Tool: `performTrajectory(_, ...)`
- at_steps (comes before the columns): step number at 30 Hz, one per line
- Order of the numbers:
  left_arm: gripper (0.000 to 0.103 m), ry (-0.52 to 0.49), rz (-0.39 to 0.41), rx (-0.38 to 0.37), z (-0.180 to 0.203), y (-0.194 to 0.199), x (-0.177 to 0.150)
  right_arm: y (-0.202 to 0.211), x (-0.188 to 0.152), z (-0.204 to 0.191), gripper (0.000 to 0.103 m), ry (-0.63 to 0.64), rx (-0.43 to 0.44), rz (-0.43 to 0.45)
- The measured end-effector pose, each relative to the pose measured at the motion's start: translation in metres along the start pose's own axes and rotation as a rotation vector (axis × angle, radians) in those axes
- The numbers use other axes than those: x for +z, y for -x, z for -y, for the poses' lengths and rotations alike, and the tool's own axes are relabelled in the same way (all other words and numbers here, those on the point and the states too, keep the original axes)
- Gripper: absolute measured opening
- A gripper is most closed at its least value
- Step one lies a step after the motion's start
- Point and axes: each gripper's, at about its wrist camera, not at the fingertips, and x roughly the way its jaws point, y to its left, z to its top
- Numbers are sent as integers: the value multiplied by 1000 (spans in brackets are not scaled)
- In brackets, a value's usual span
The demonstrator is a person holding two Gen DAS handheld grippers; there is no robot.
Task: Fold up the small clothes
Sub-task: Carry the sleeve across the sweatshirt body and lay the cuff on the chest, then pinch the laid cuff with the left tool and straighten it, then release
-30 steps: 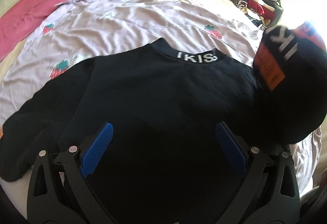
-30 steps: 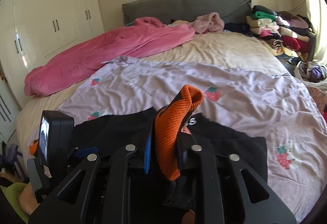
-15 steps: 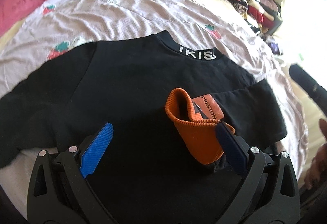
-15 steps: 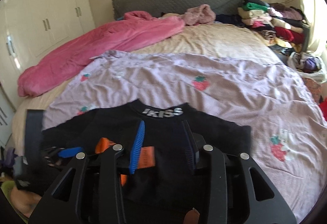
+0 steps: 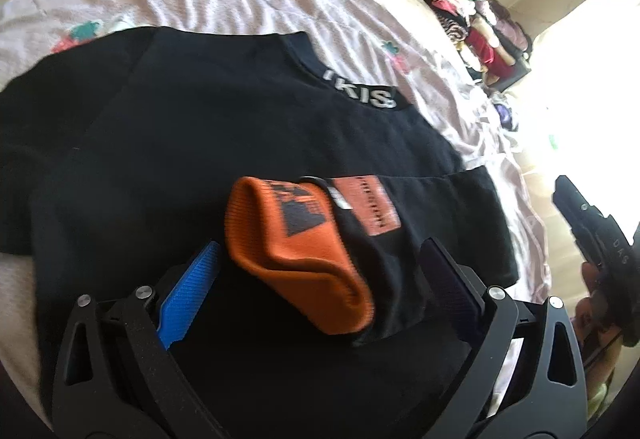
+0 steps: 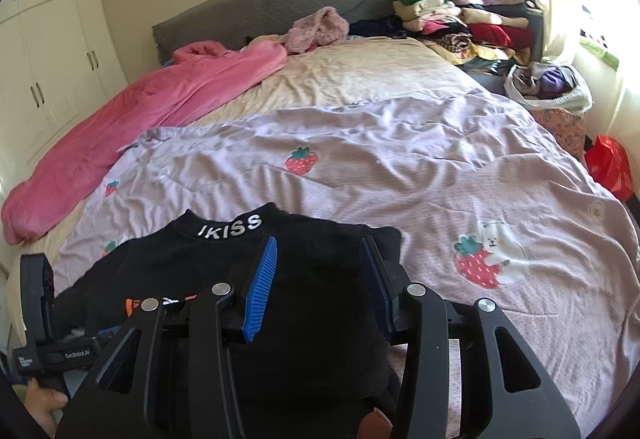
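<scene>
- Your right gripper (image 6: 320, 279) has just been opening and now holds nothing; the orange cuff (image 5: 296, 259) it carried lies folded onto the black sweatshirt (image 5: 208, 159).
- Your left gripper (image 5: 320, 275), slightly narrowed, stands wide open, straddling that cuff without pressing it.
- 1 sleeve looks folded in.

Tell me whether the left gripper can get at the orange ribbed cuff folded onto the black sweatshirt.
Probably yes: the orange ribbed cuff lies on top of the black sweatshirt, uncovered, just ahead of the left gripper, whose jaws stand wide and empty either side of it.

Left tool (image 5: 316, 279) wide — right tool (image 6: 320, 279) just opening, empty.
</scene>
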Motion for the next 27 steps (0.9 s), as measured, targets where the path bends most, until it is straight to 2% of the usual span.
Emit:
performTrajectory(1, 83, -6, 5, 2, 2, -1, 0, 0, 1, 1, 42, -4, -4, 3)
performTrajectory(3, 43, -29, 28, 22, 7, -3, 0, 2, 1, 5, 42, -10, -11, 7)
performTrajectory(5, 24, -37, 34, 13, 7, -4, 2, 3, 2, 11, 42, -21, -19, 11)
performTrajectory(9, 10, -96, 56, -9, 11, 3, 9, 3, 1, 25, 42, -17, -101, 15)
performTrajectory(11, 10, -122, 78, -11, 11, 12, 16, 3, 0, 34, 42, -30, -137, 12)
performTrajectory(19, 10, -139, 201, 32, -3, 52, 47, 9, -2, 59, 42, -101, -143, 23)
performTrajectory(24, 10, -119, 225, 78, -23, 61, 51, 3, -3, 51, 42, -75, -135, 3)
performTrajectory(27, 10, -98, 200, 89, -35, 61, 52, -2, -4, 42, 42, -51, -127, -11)
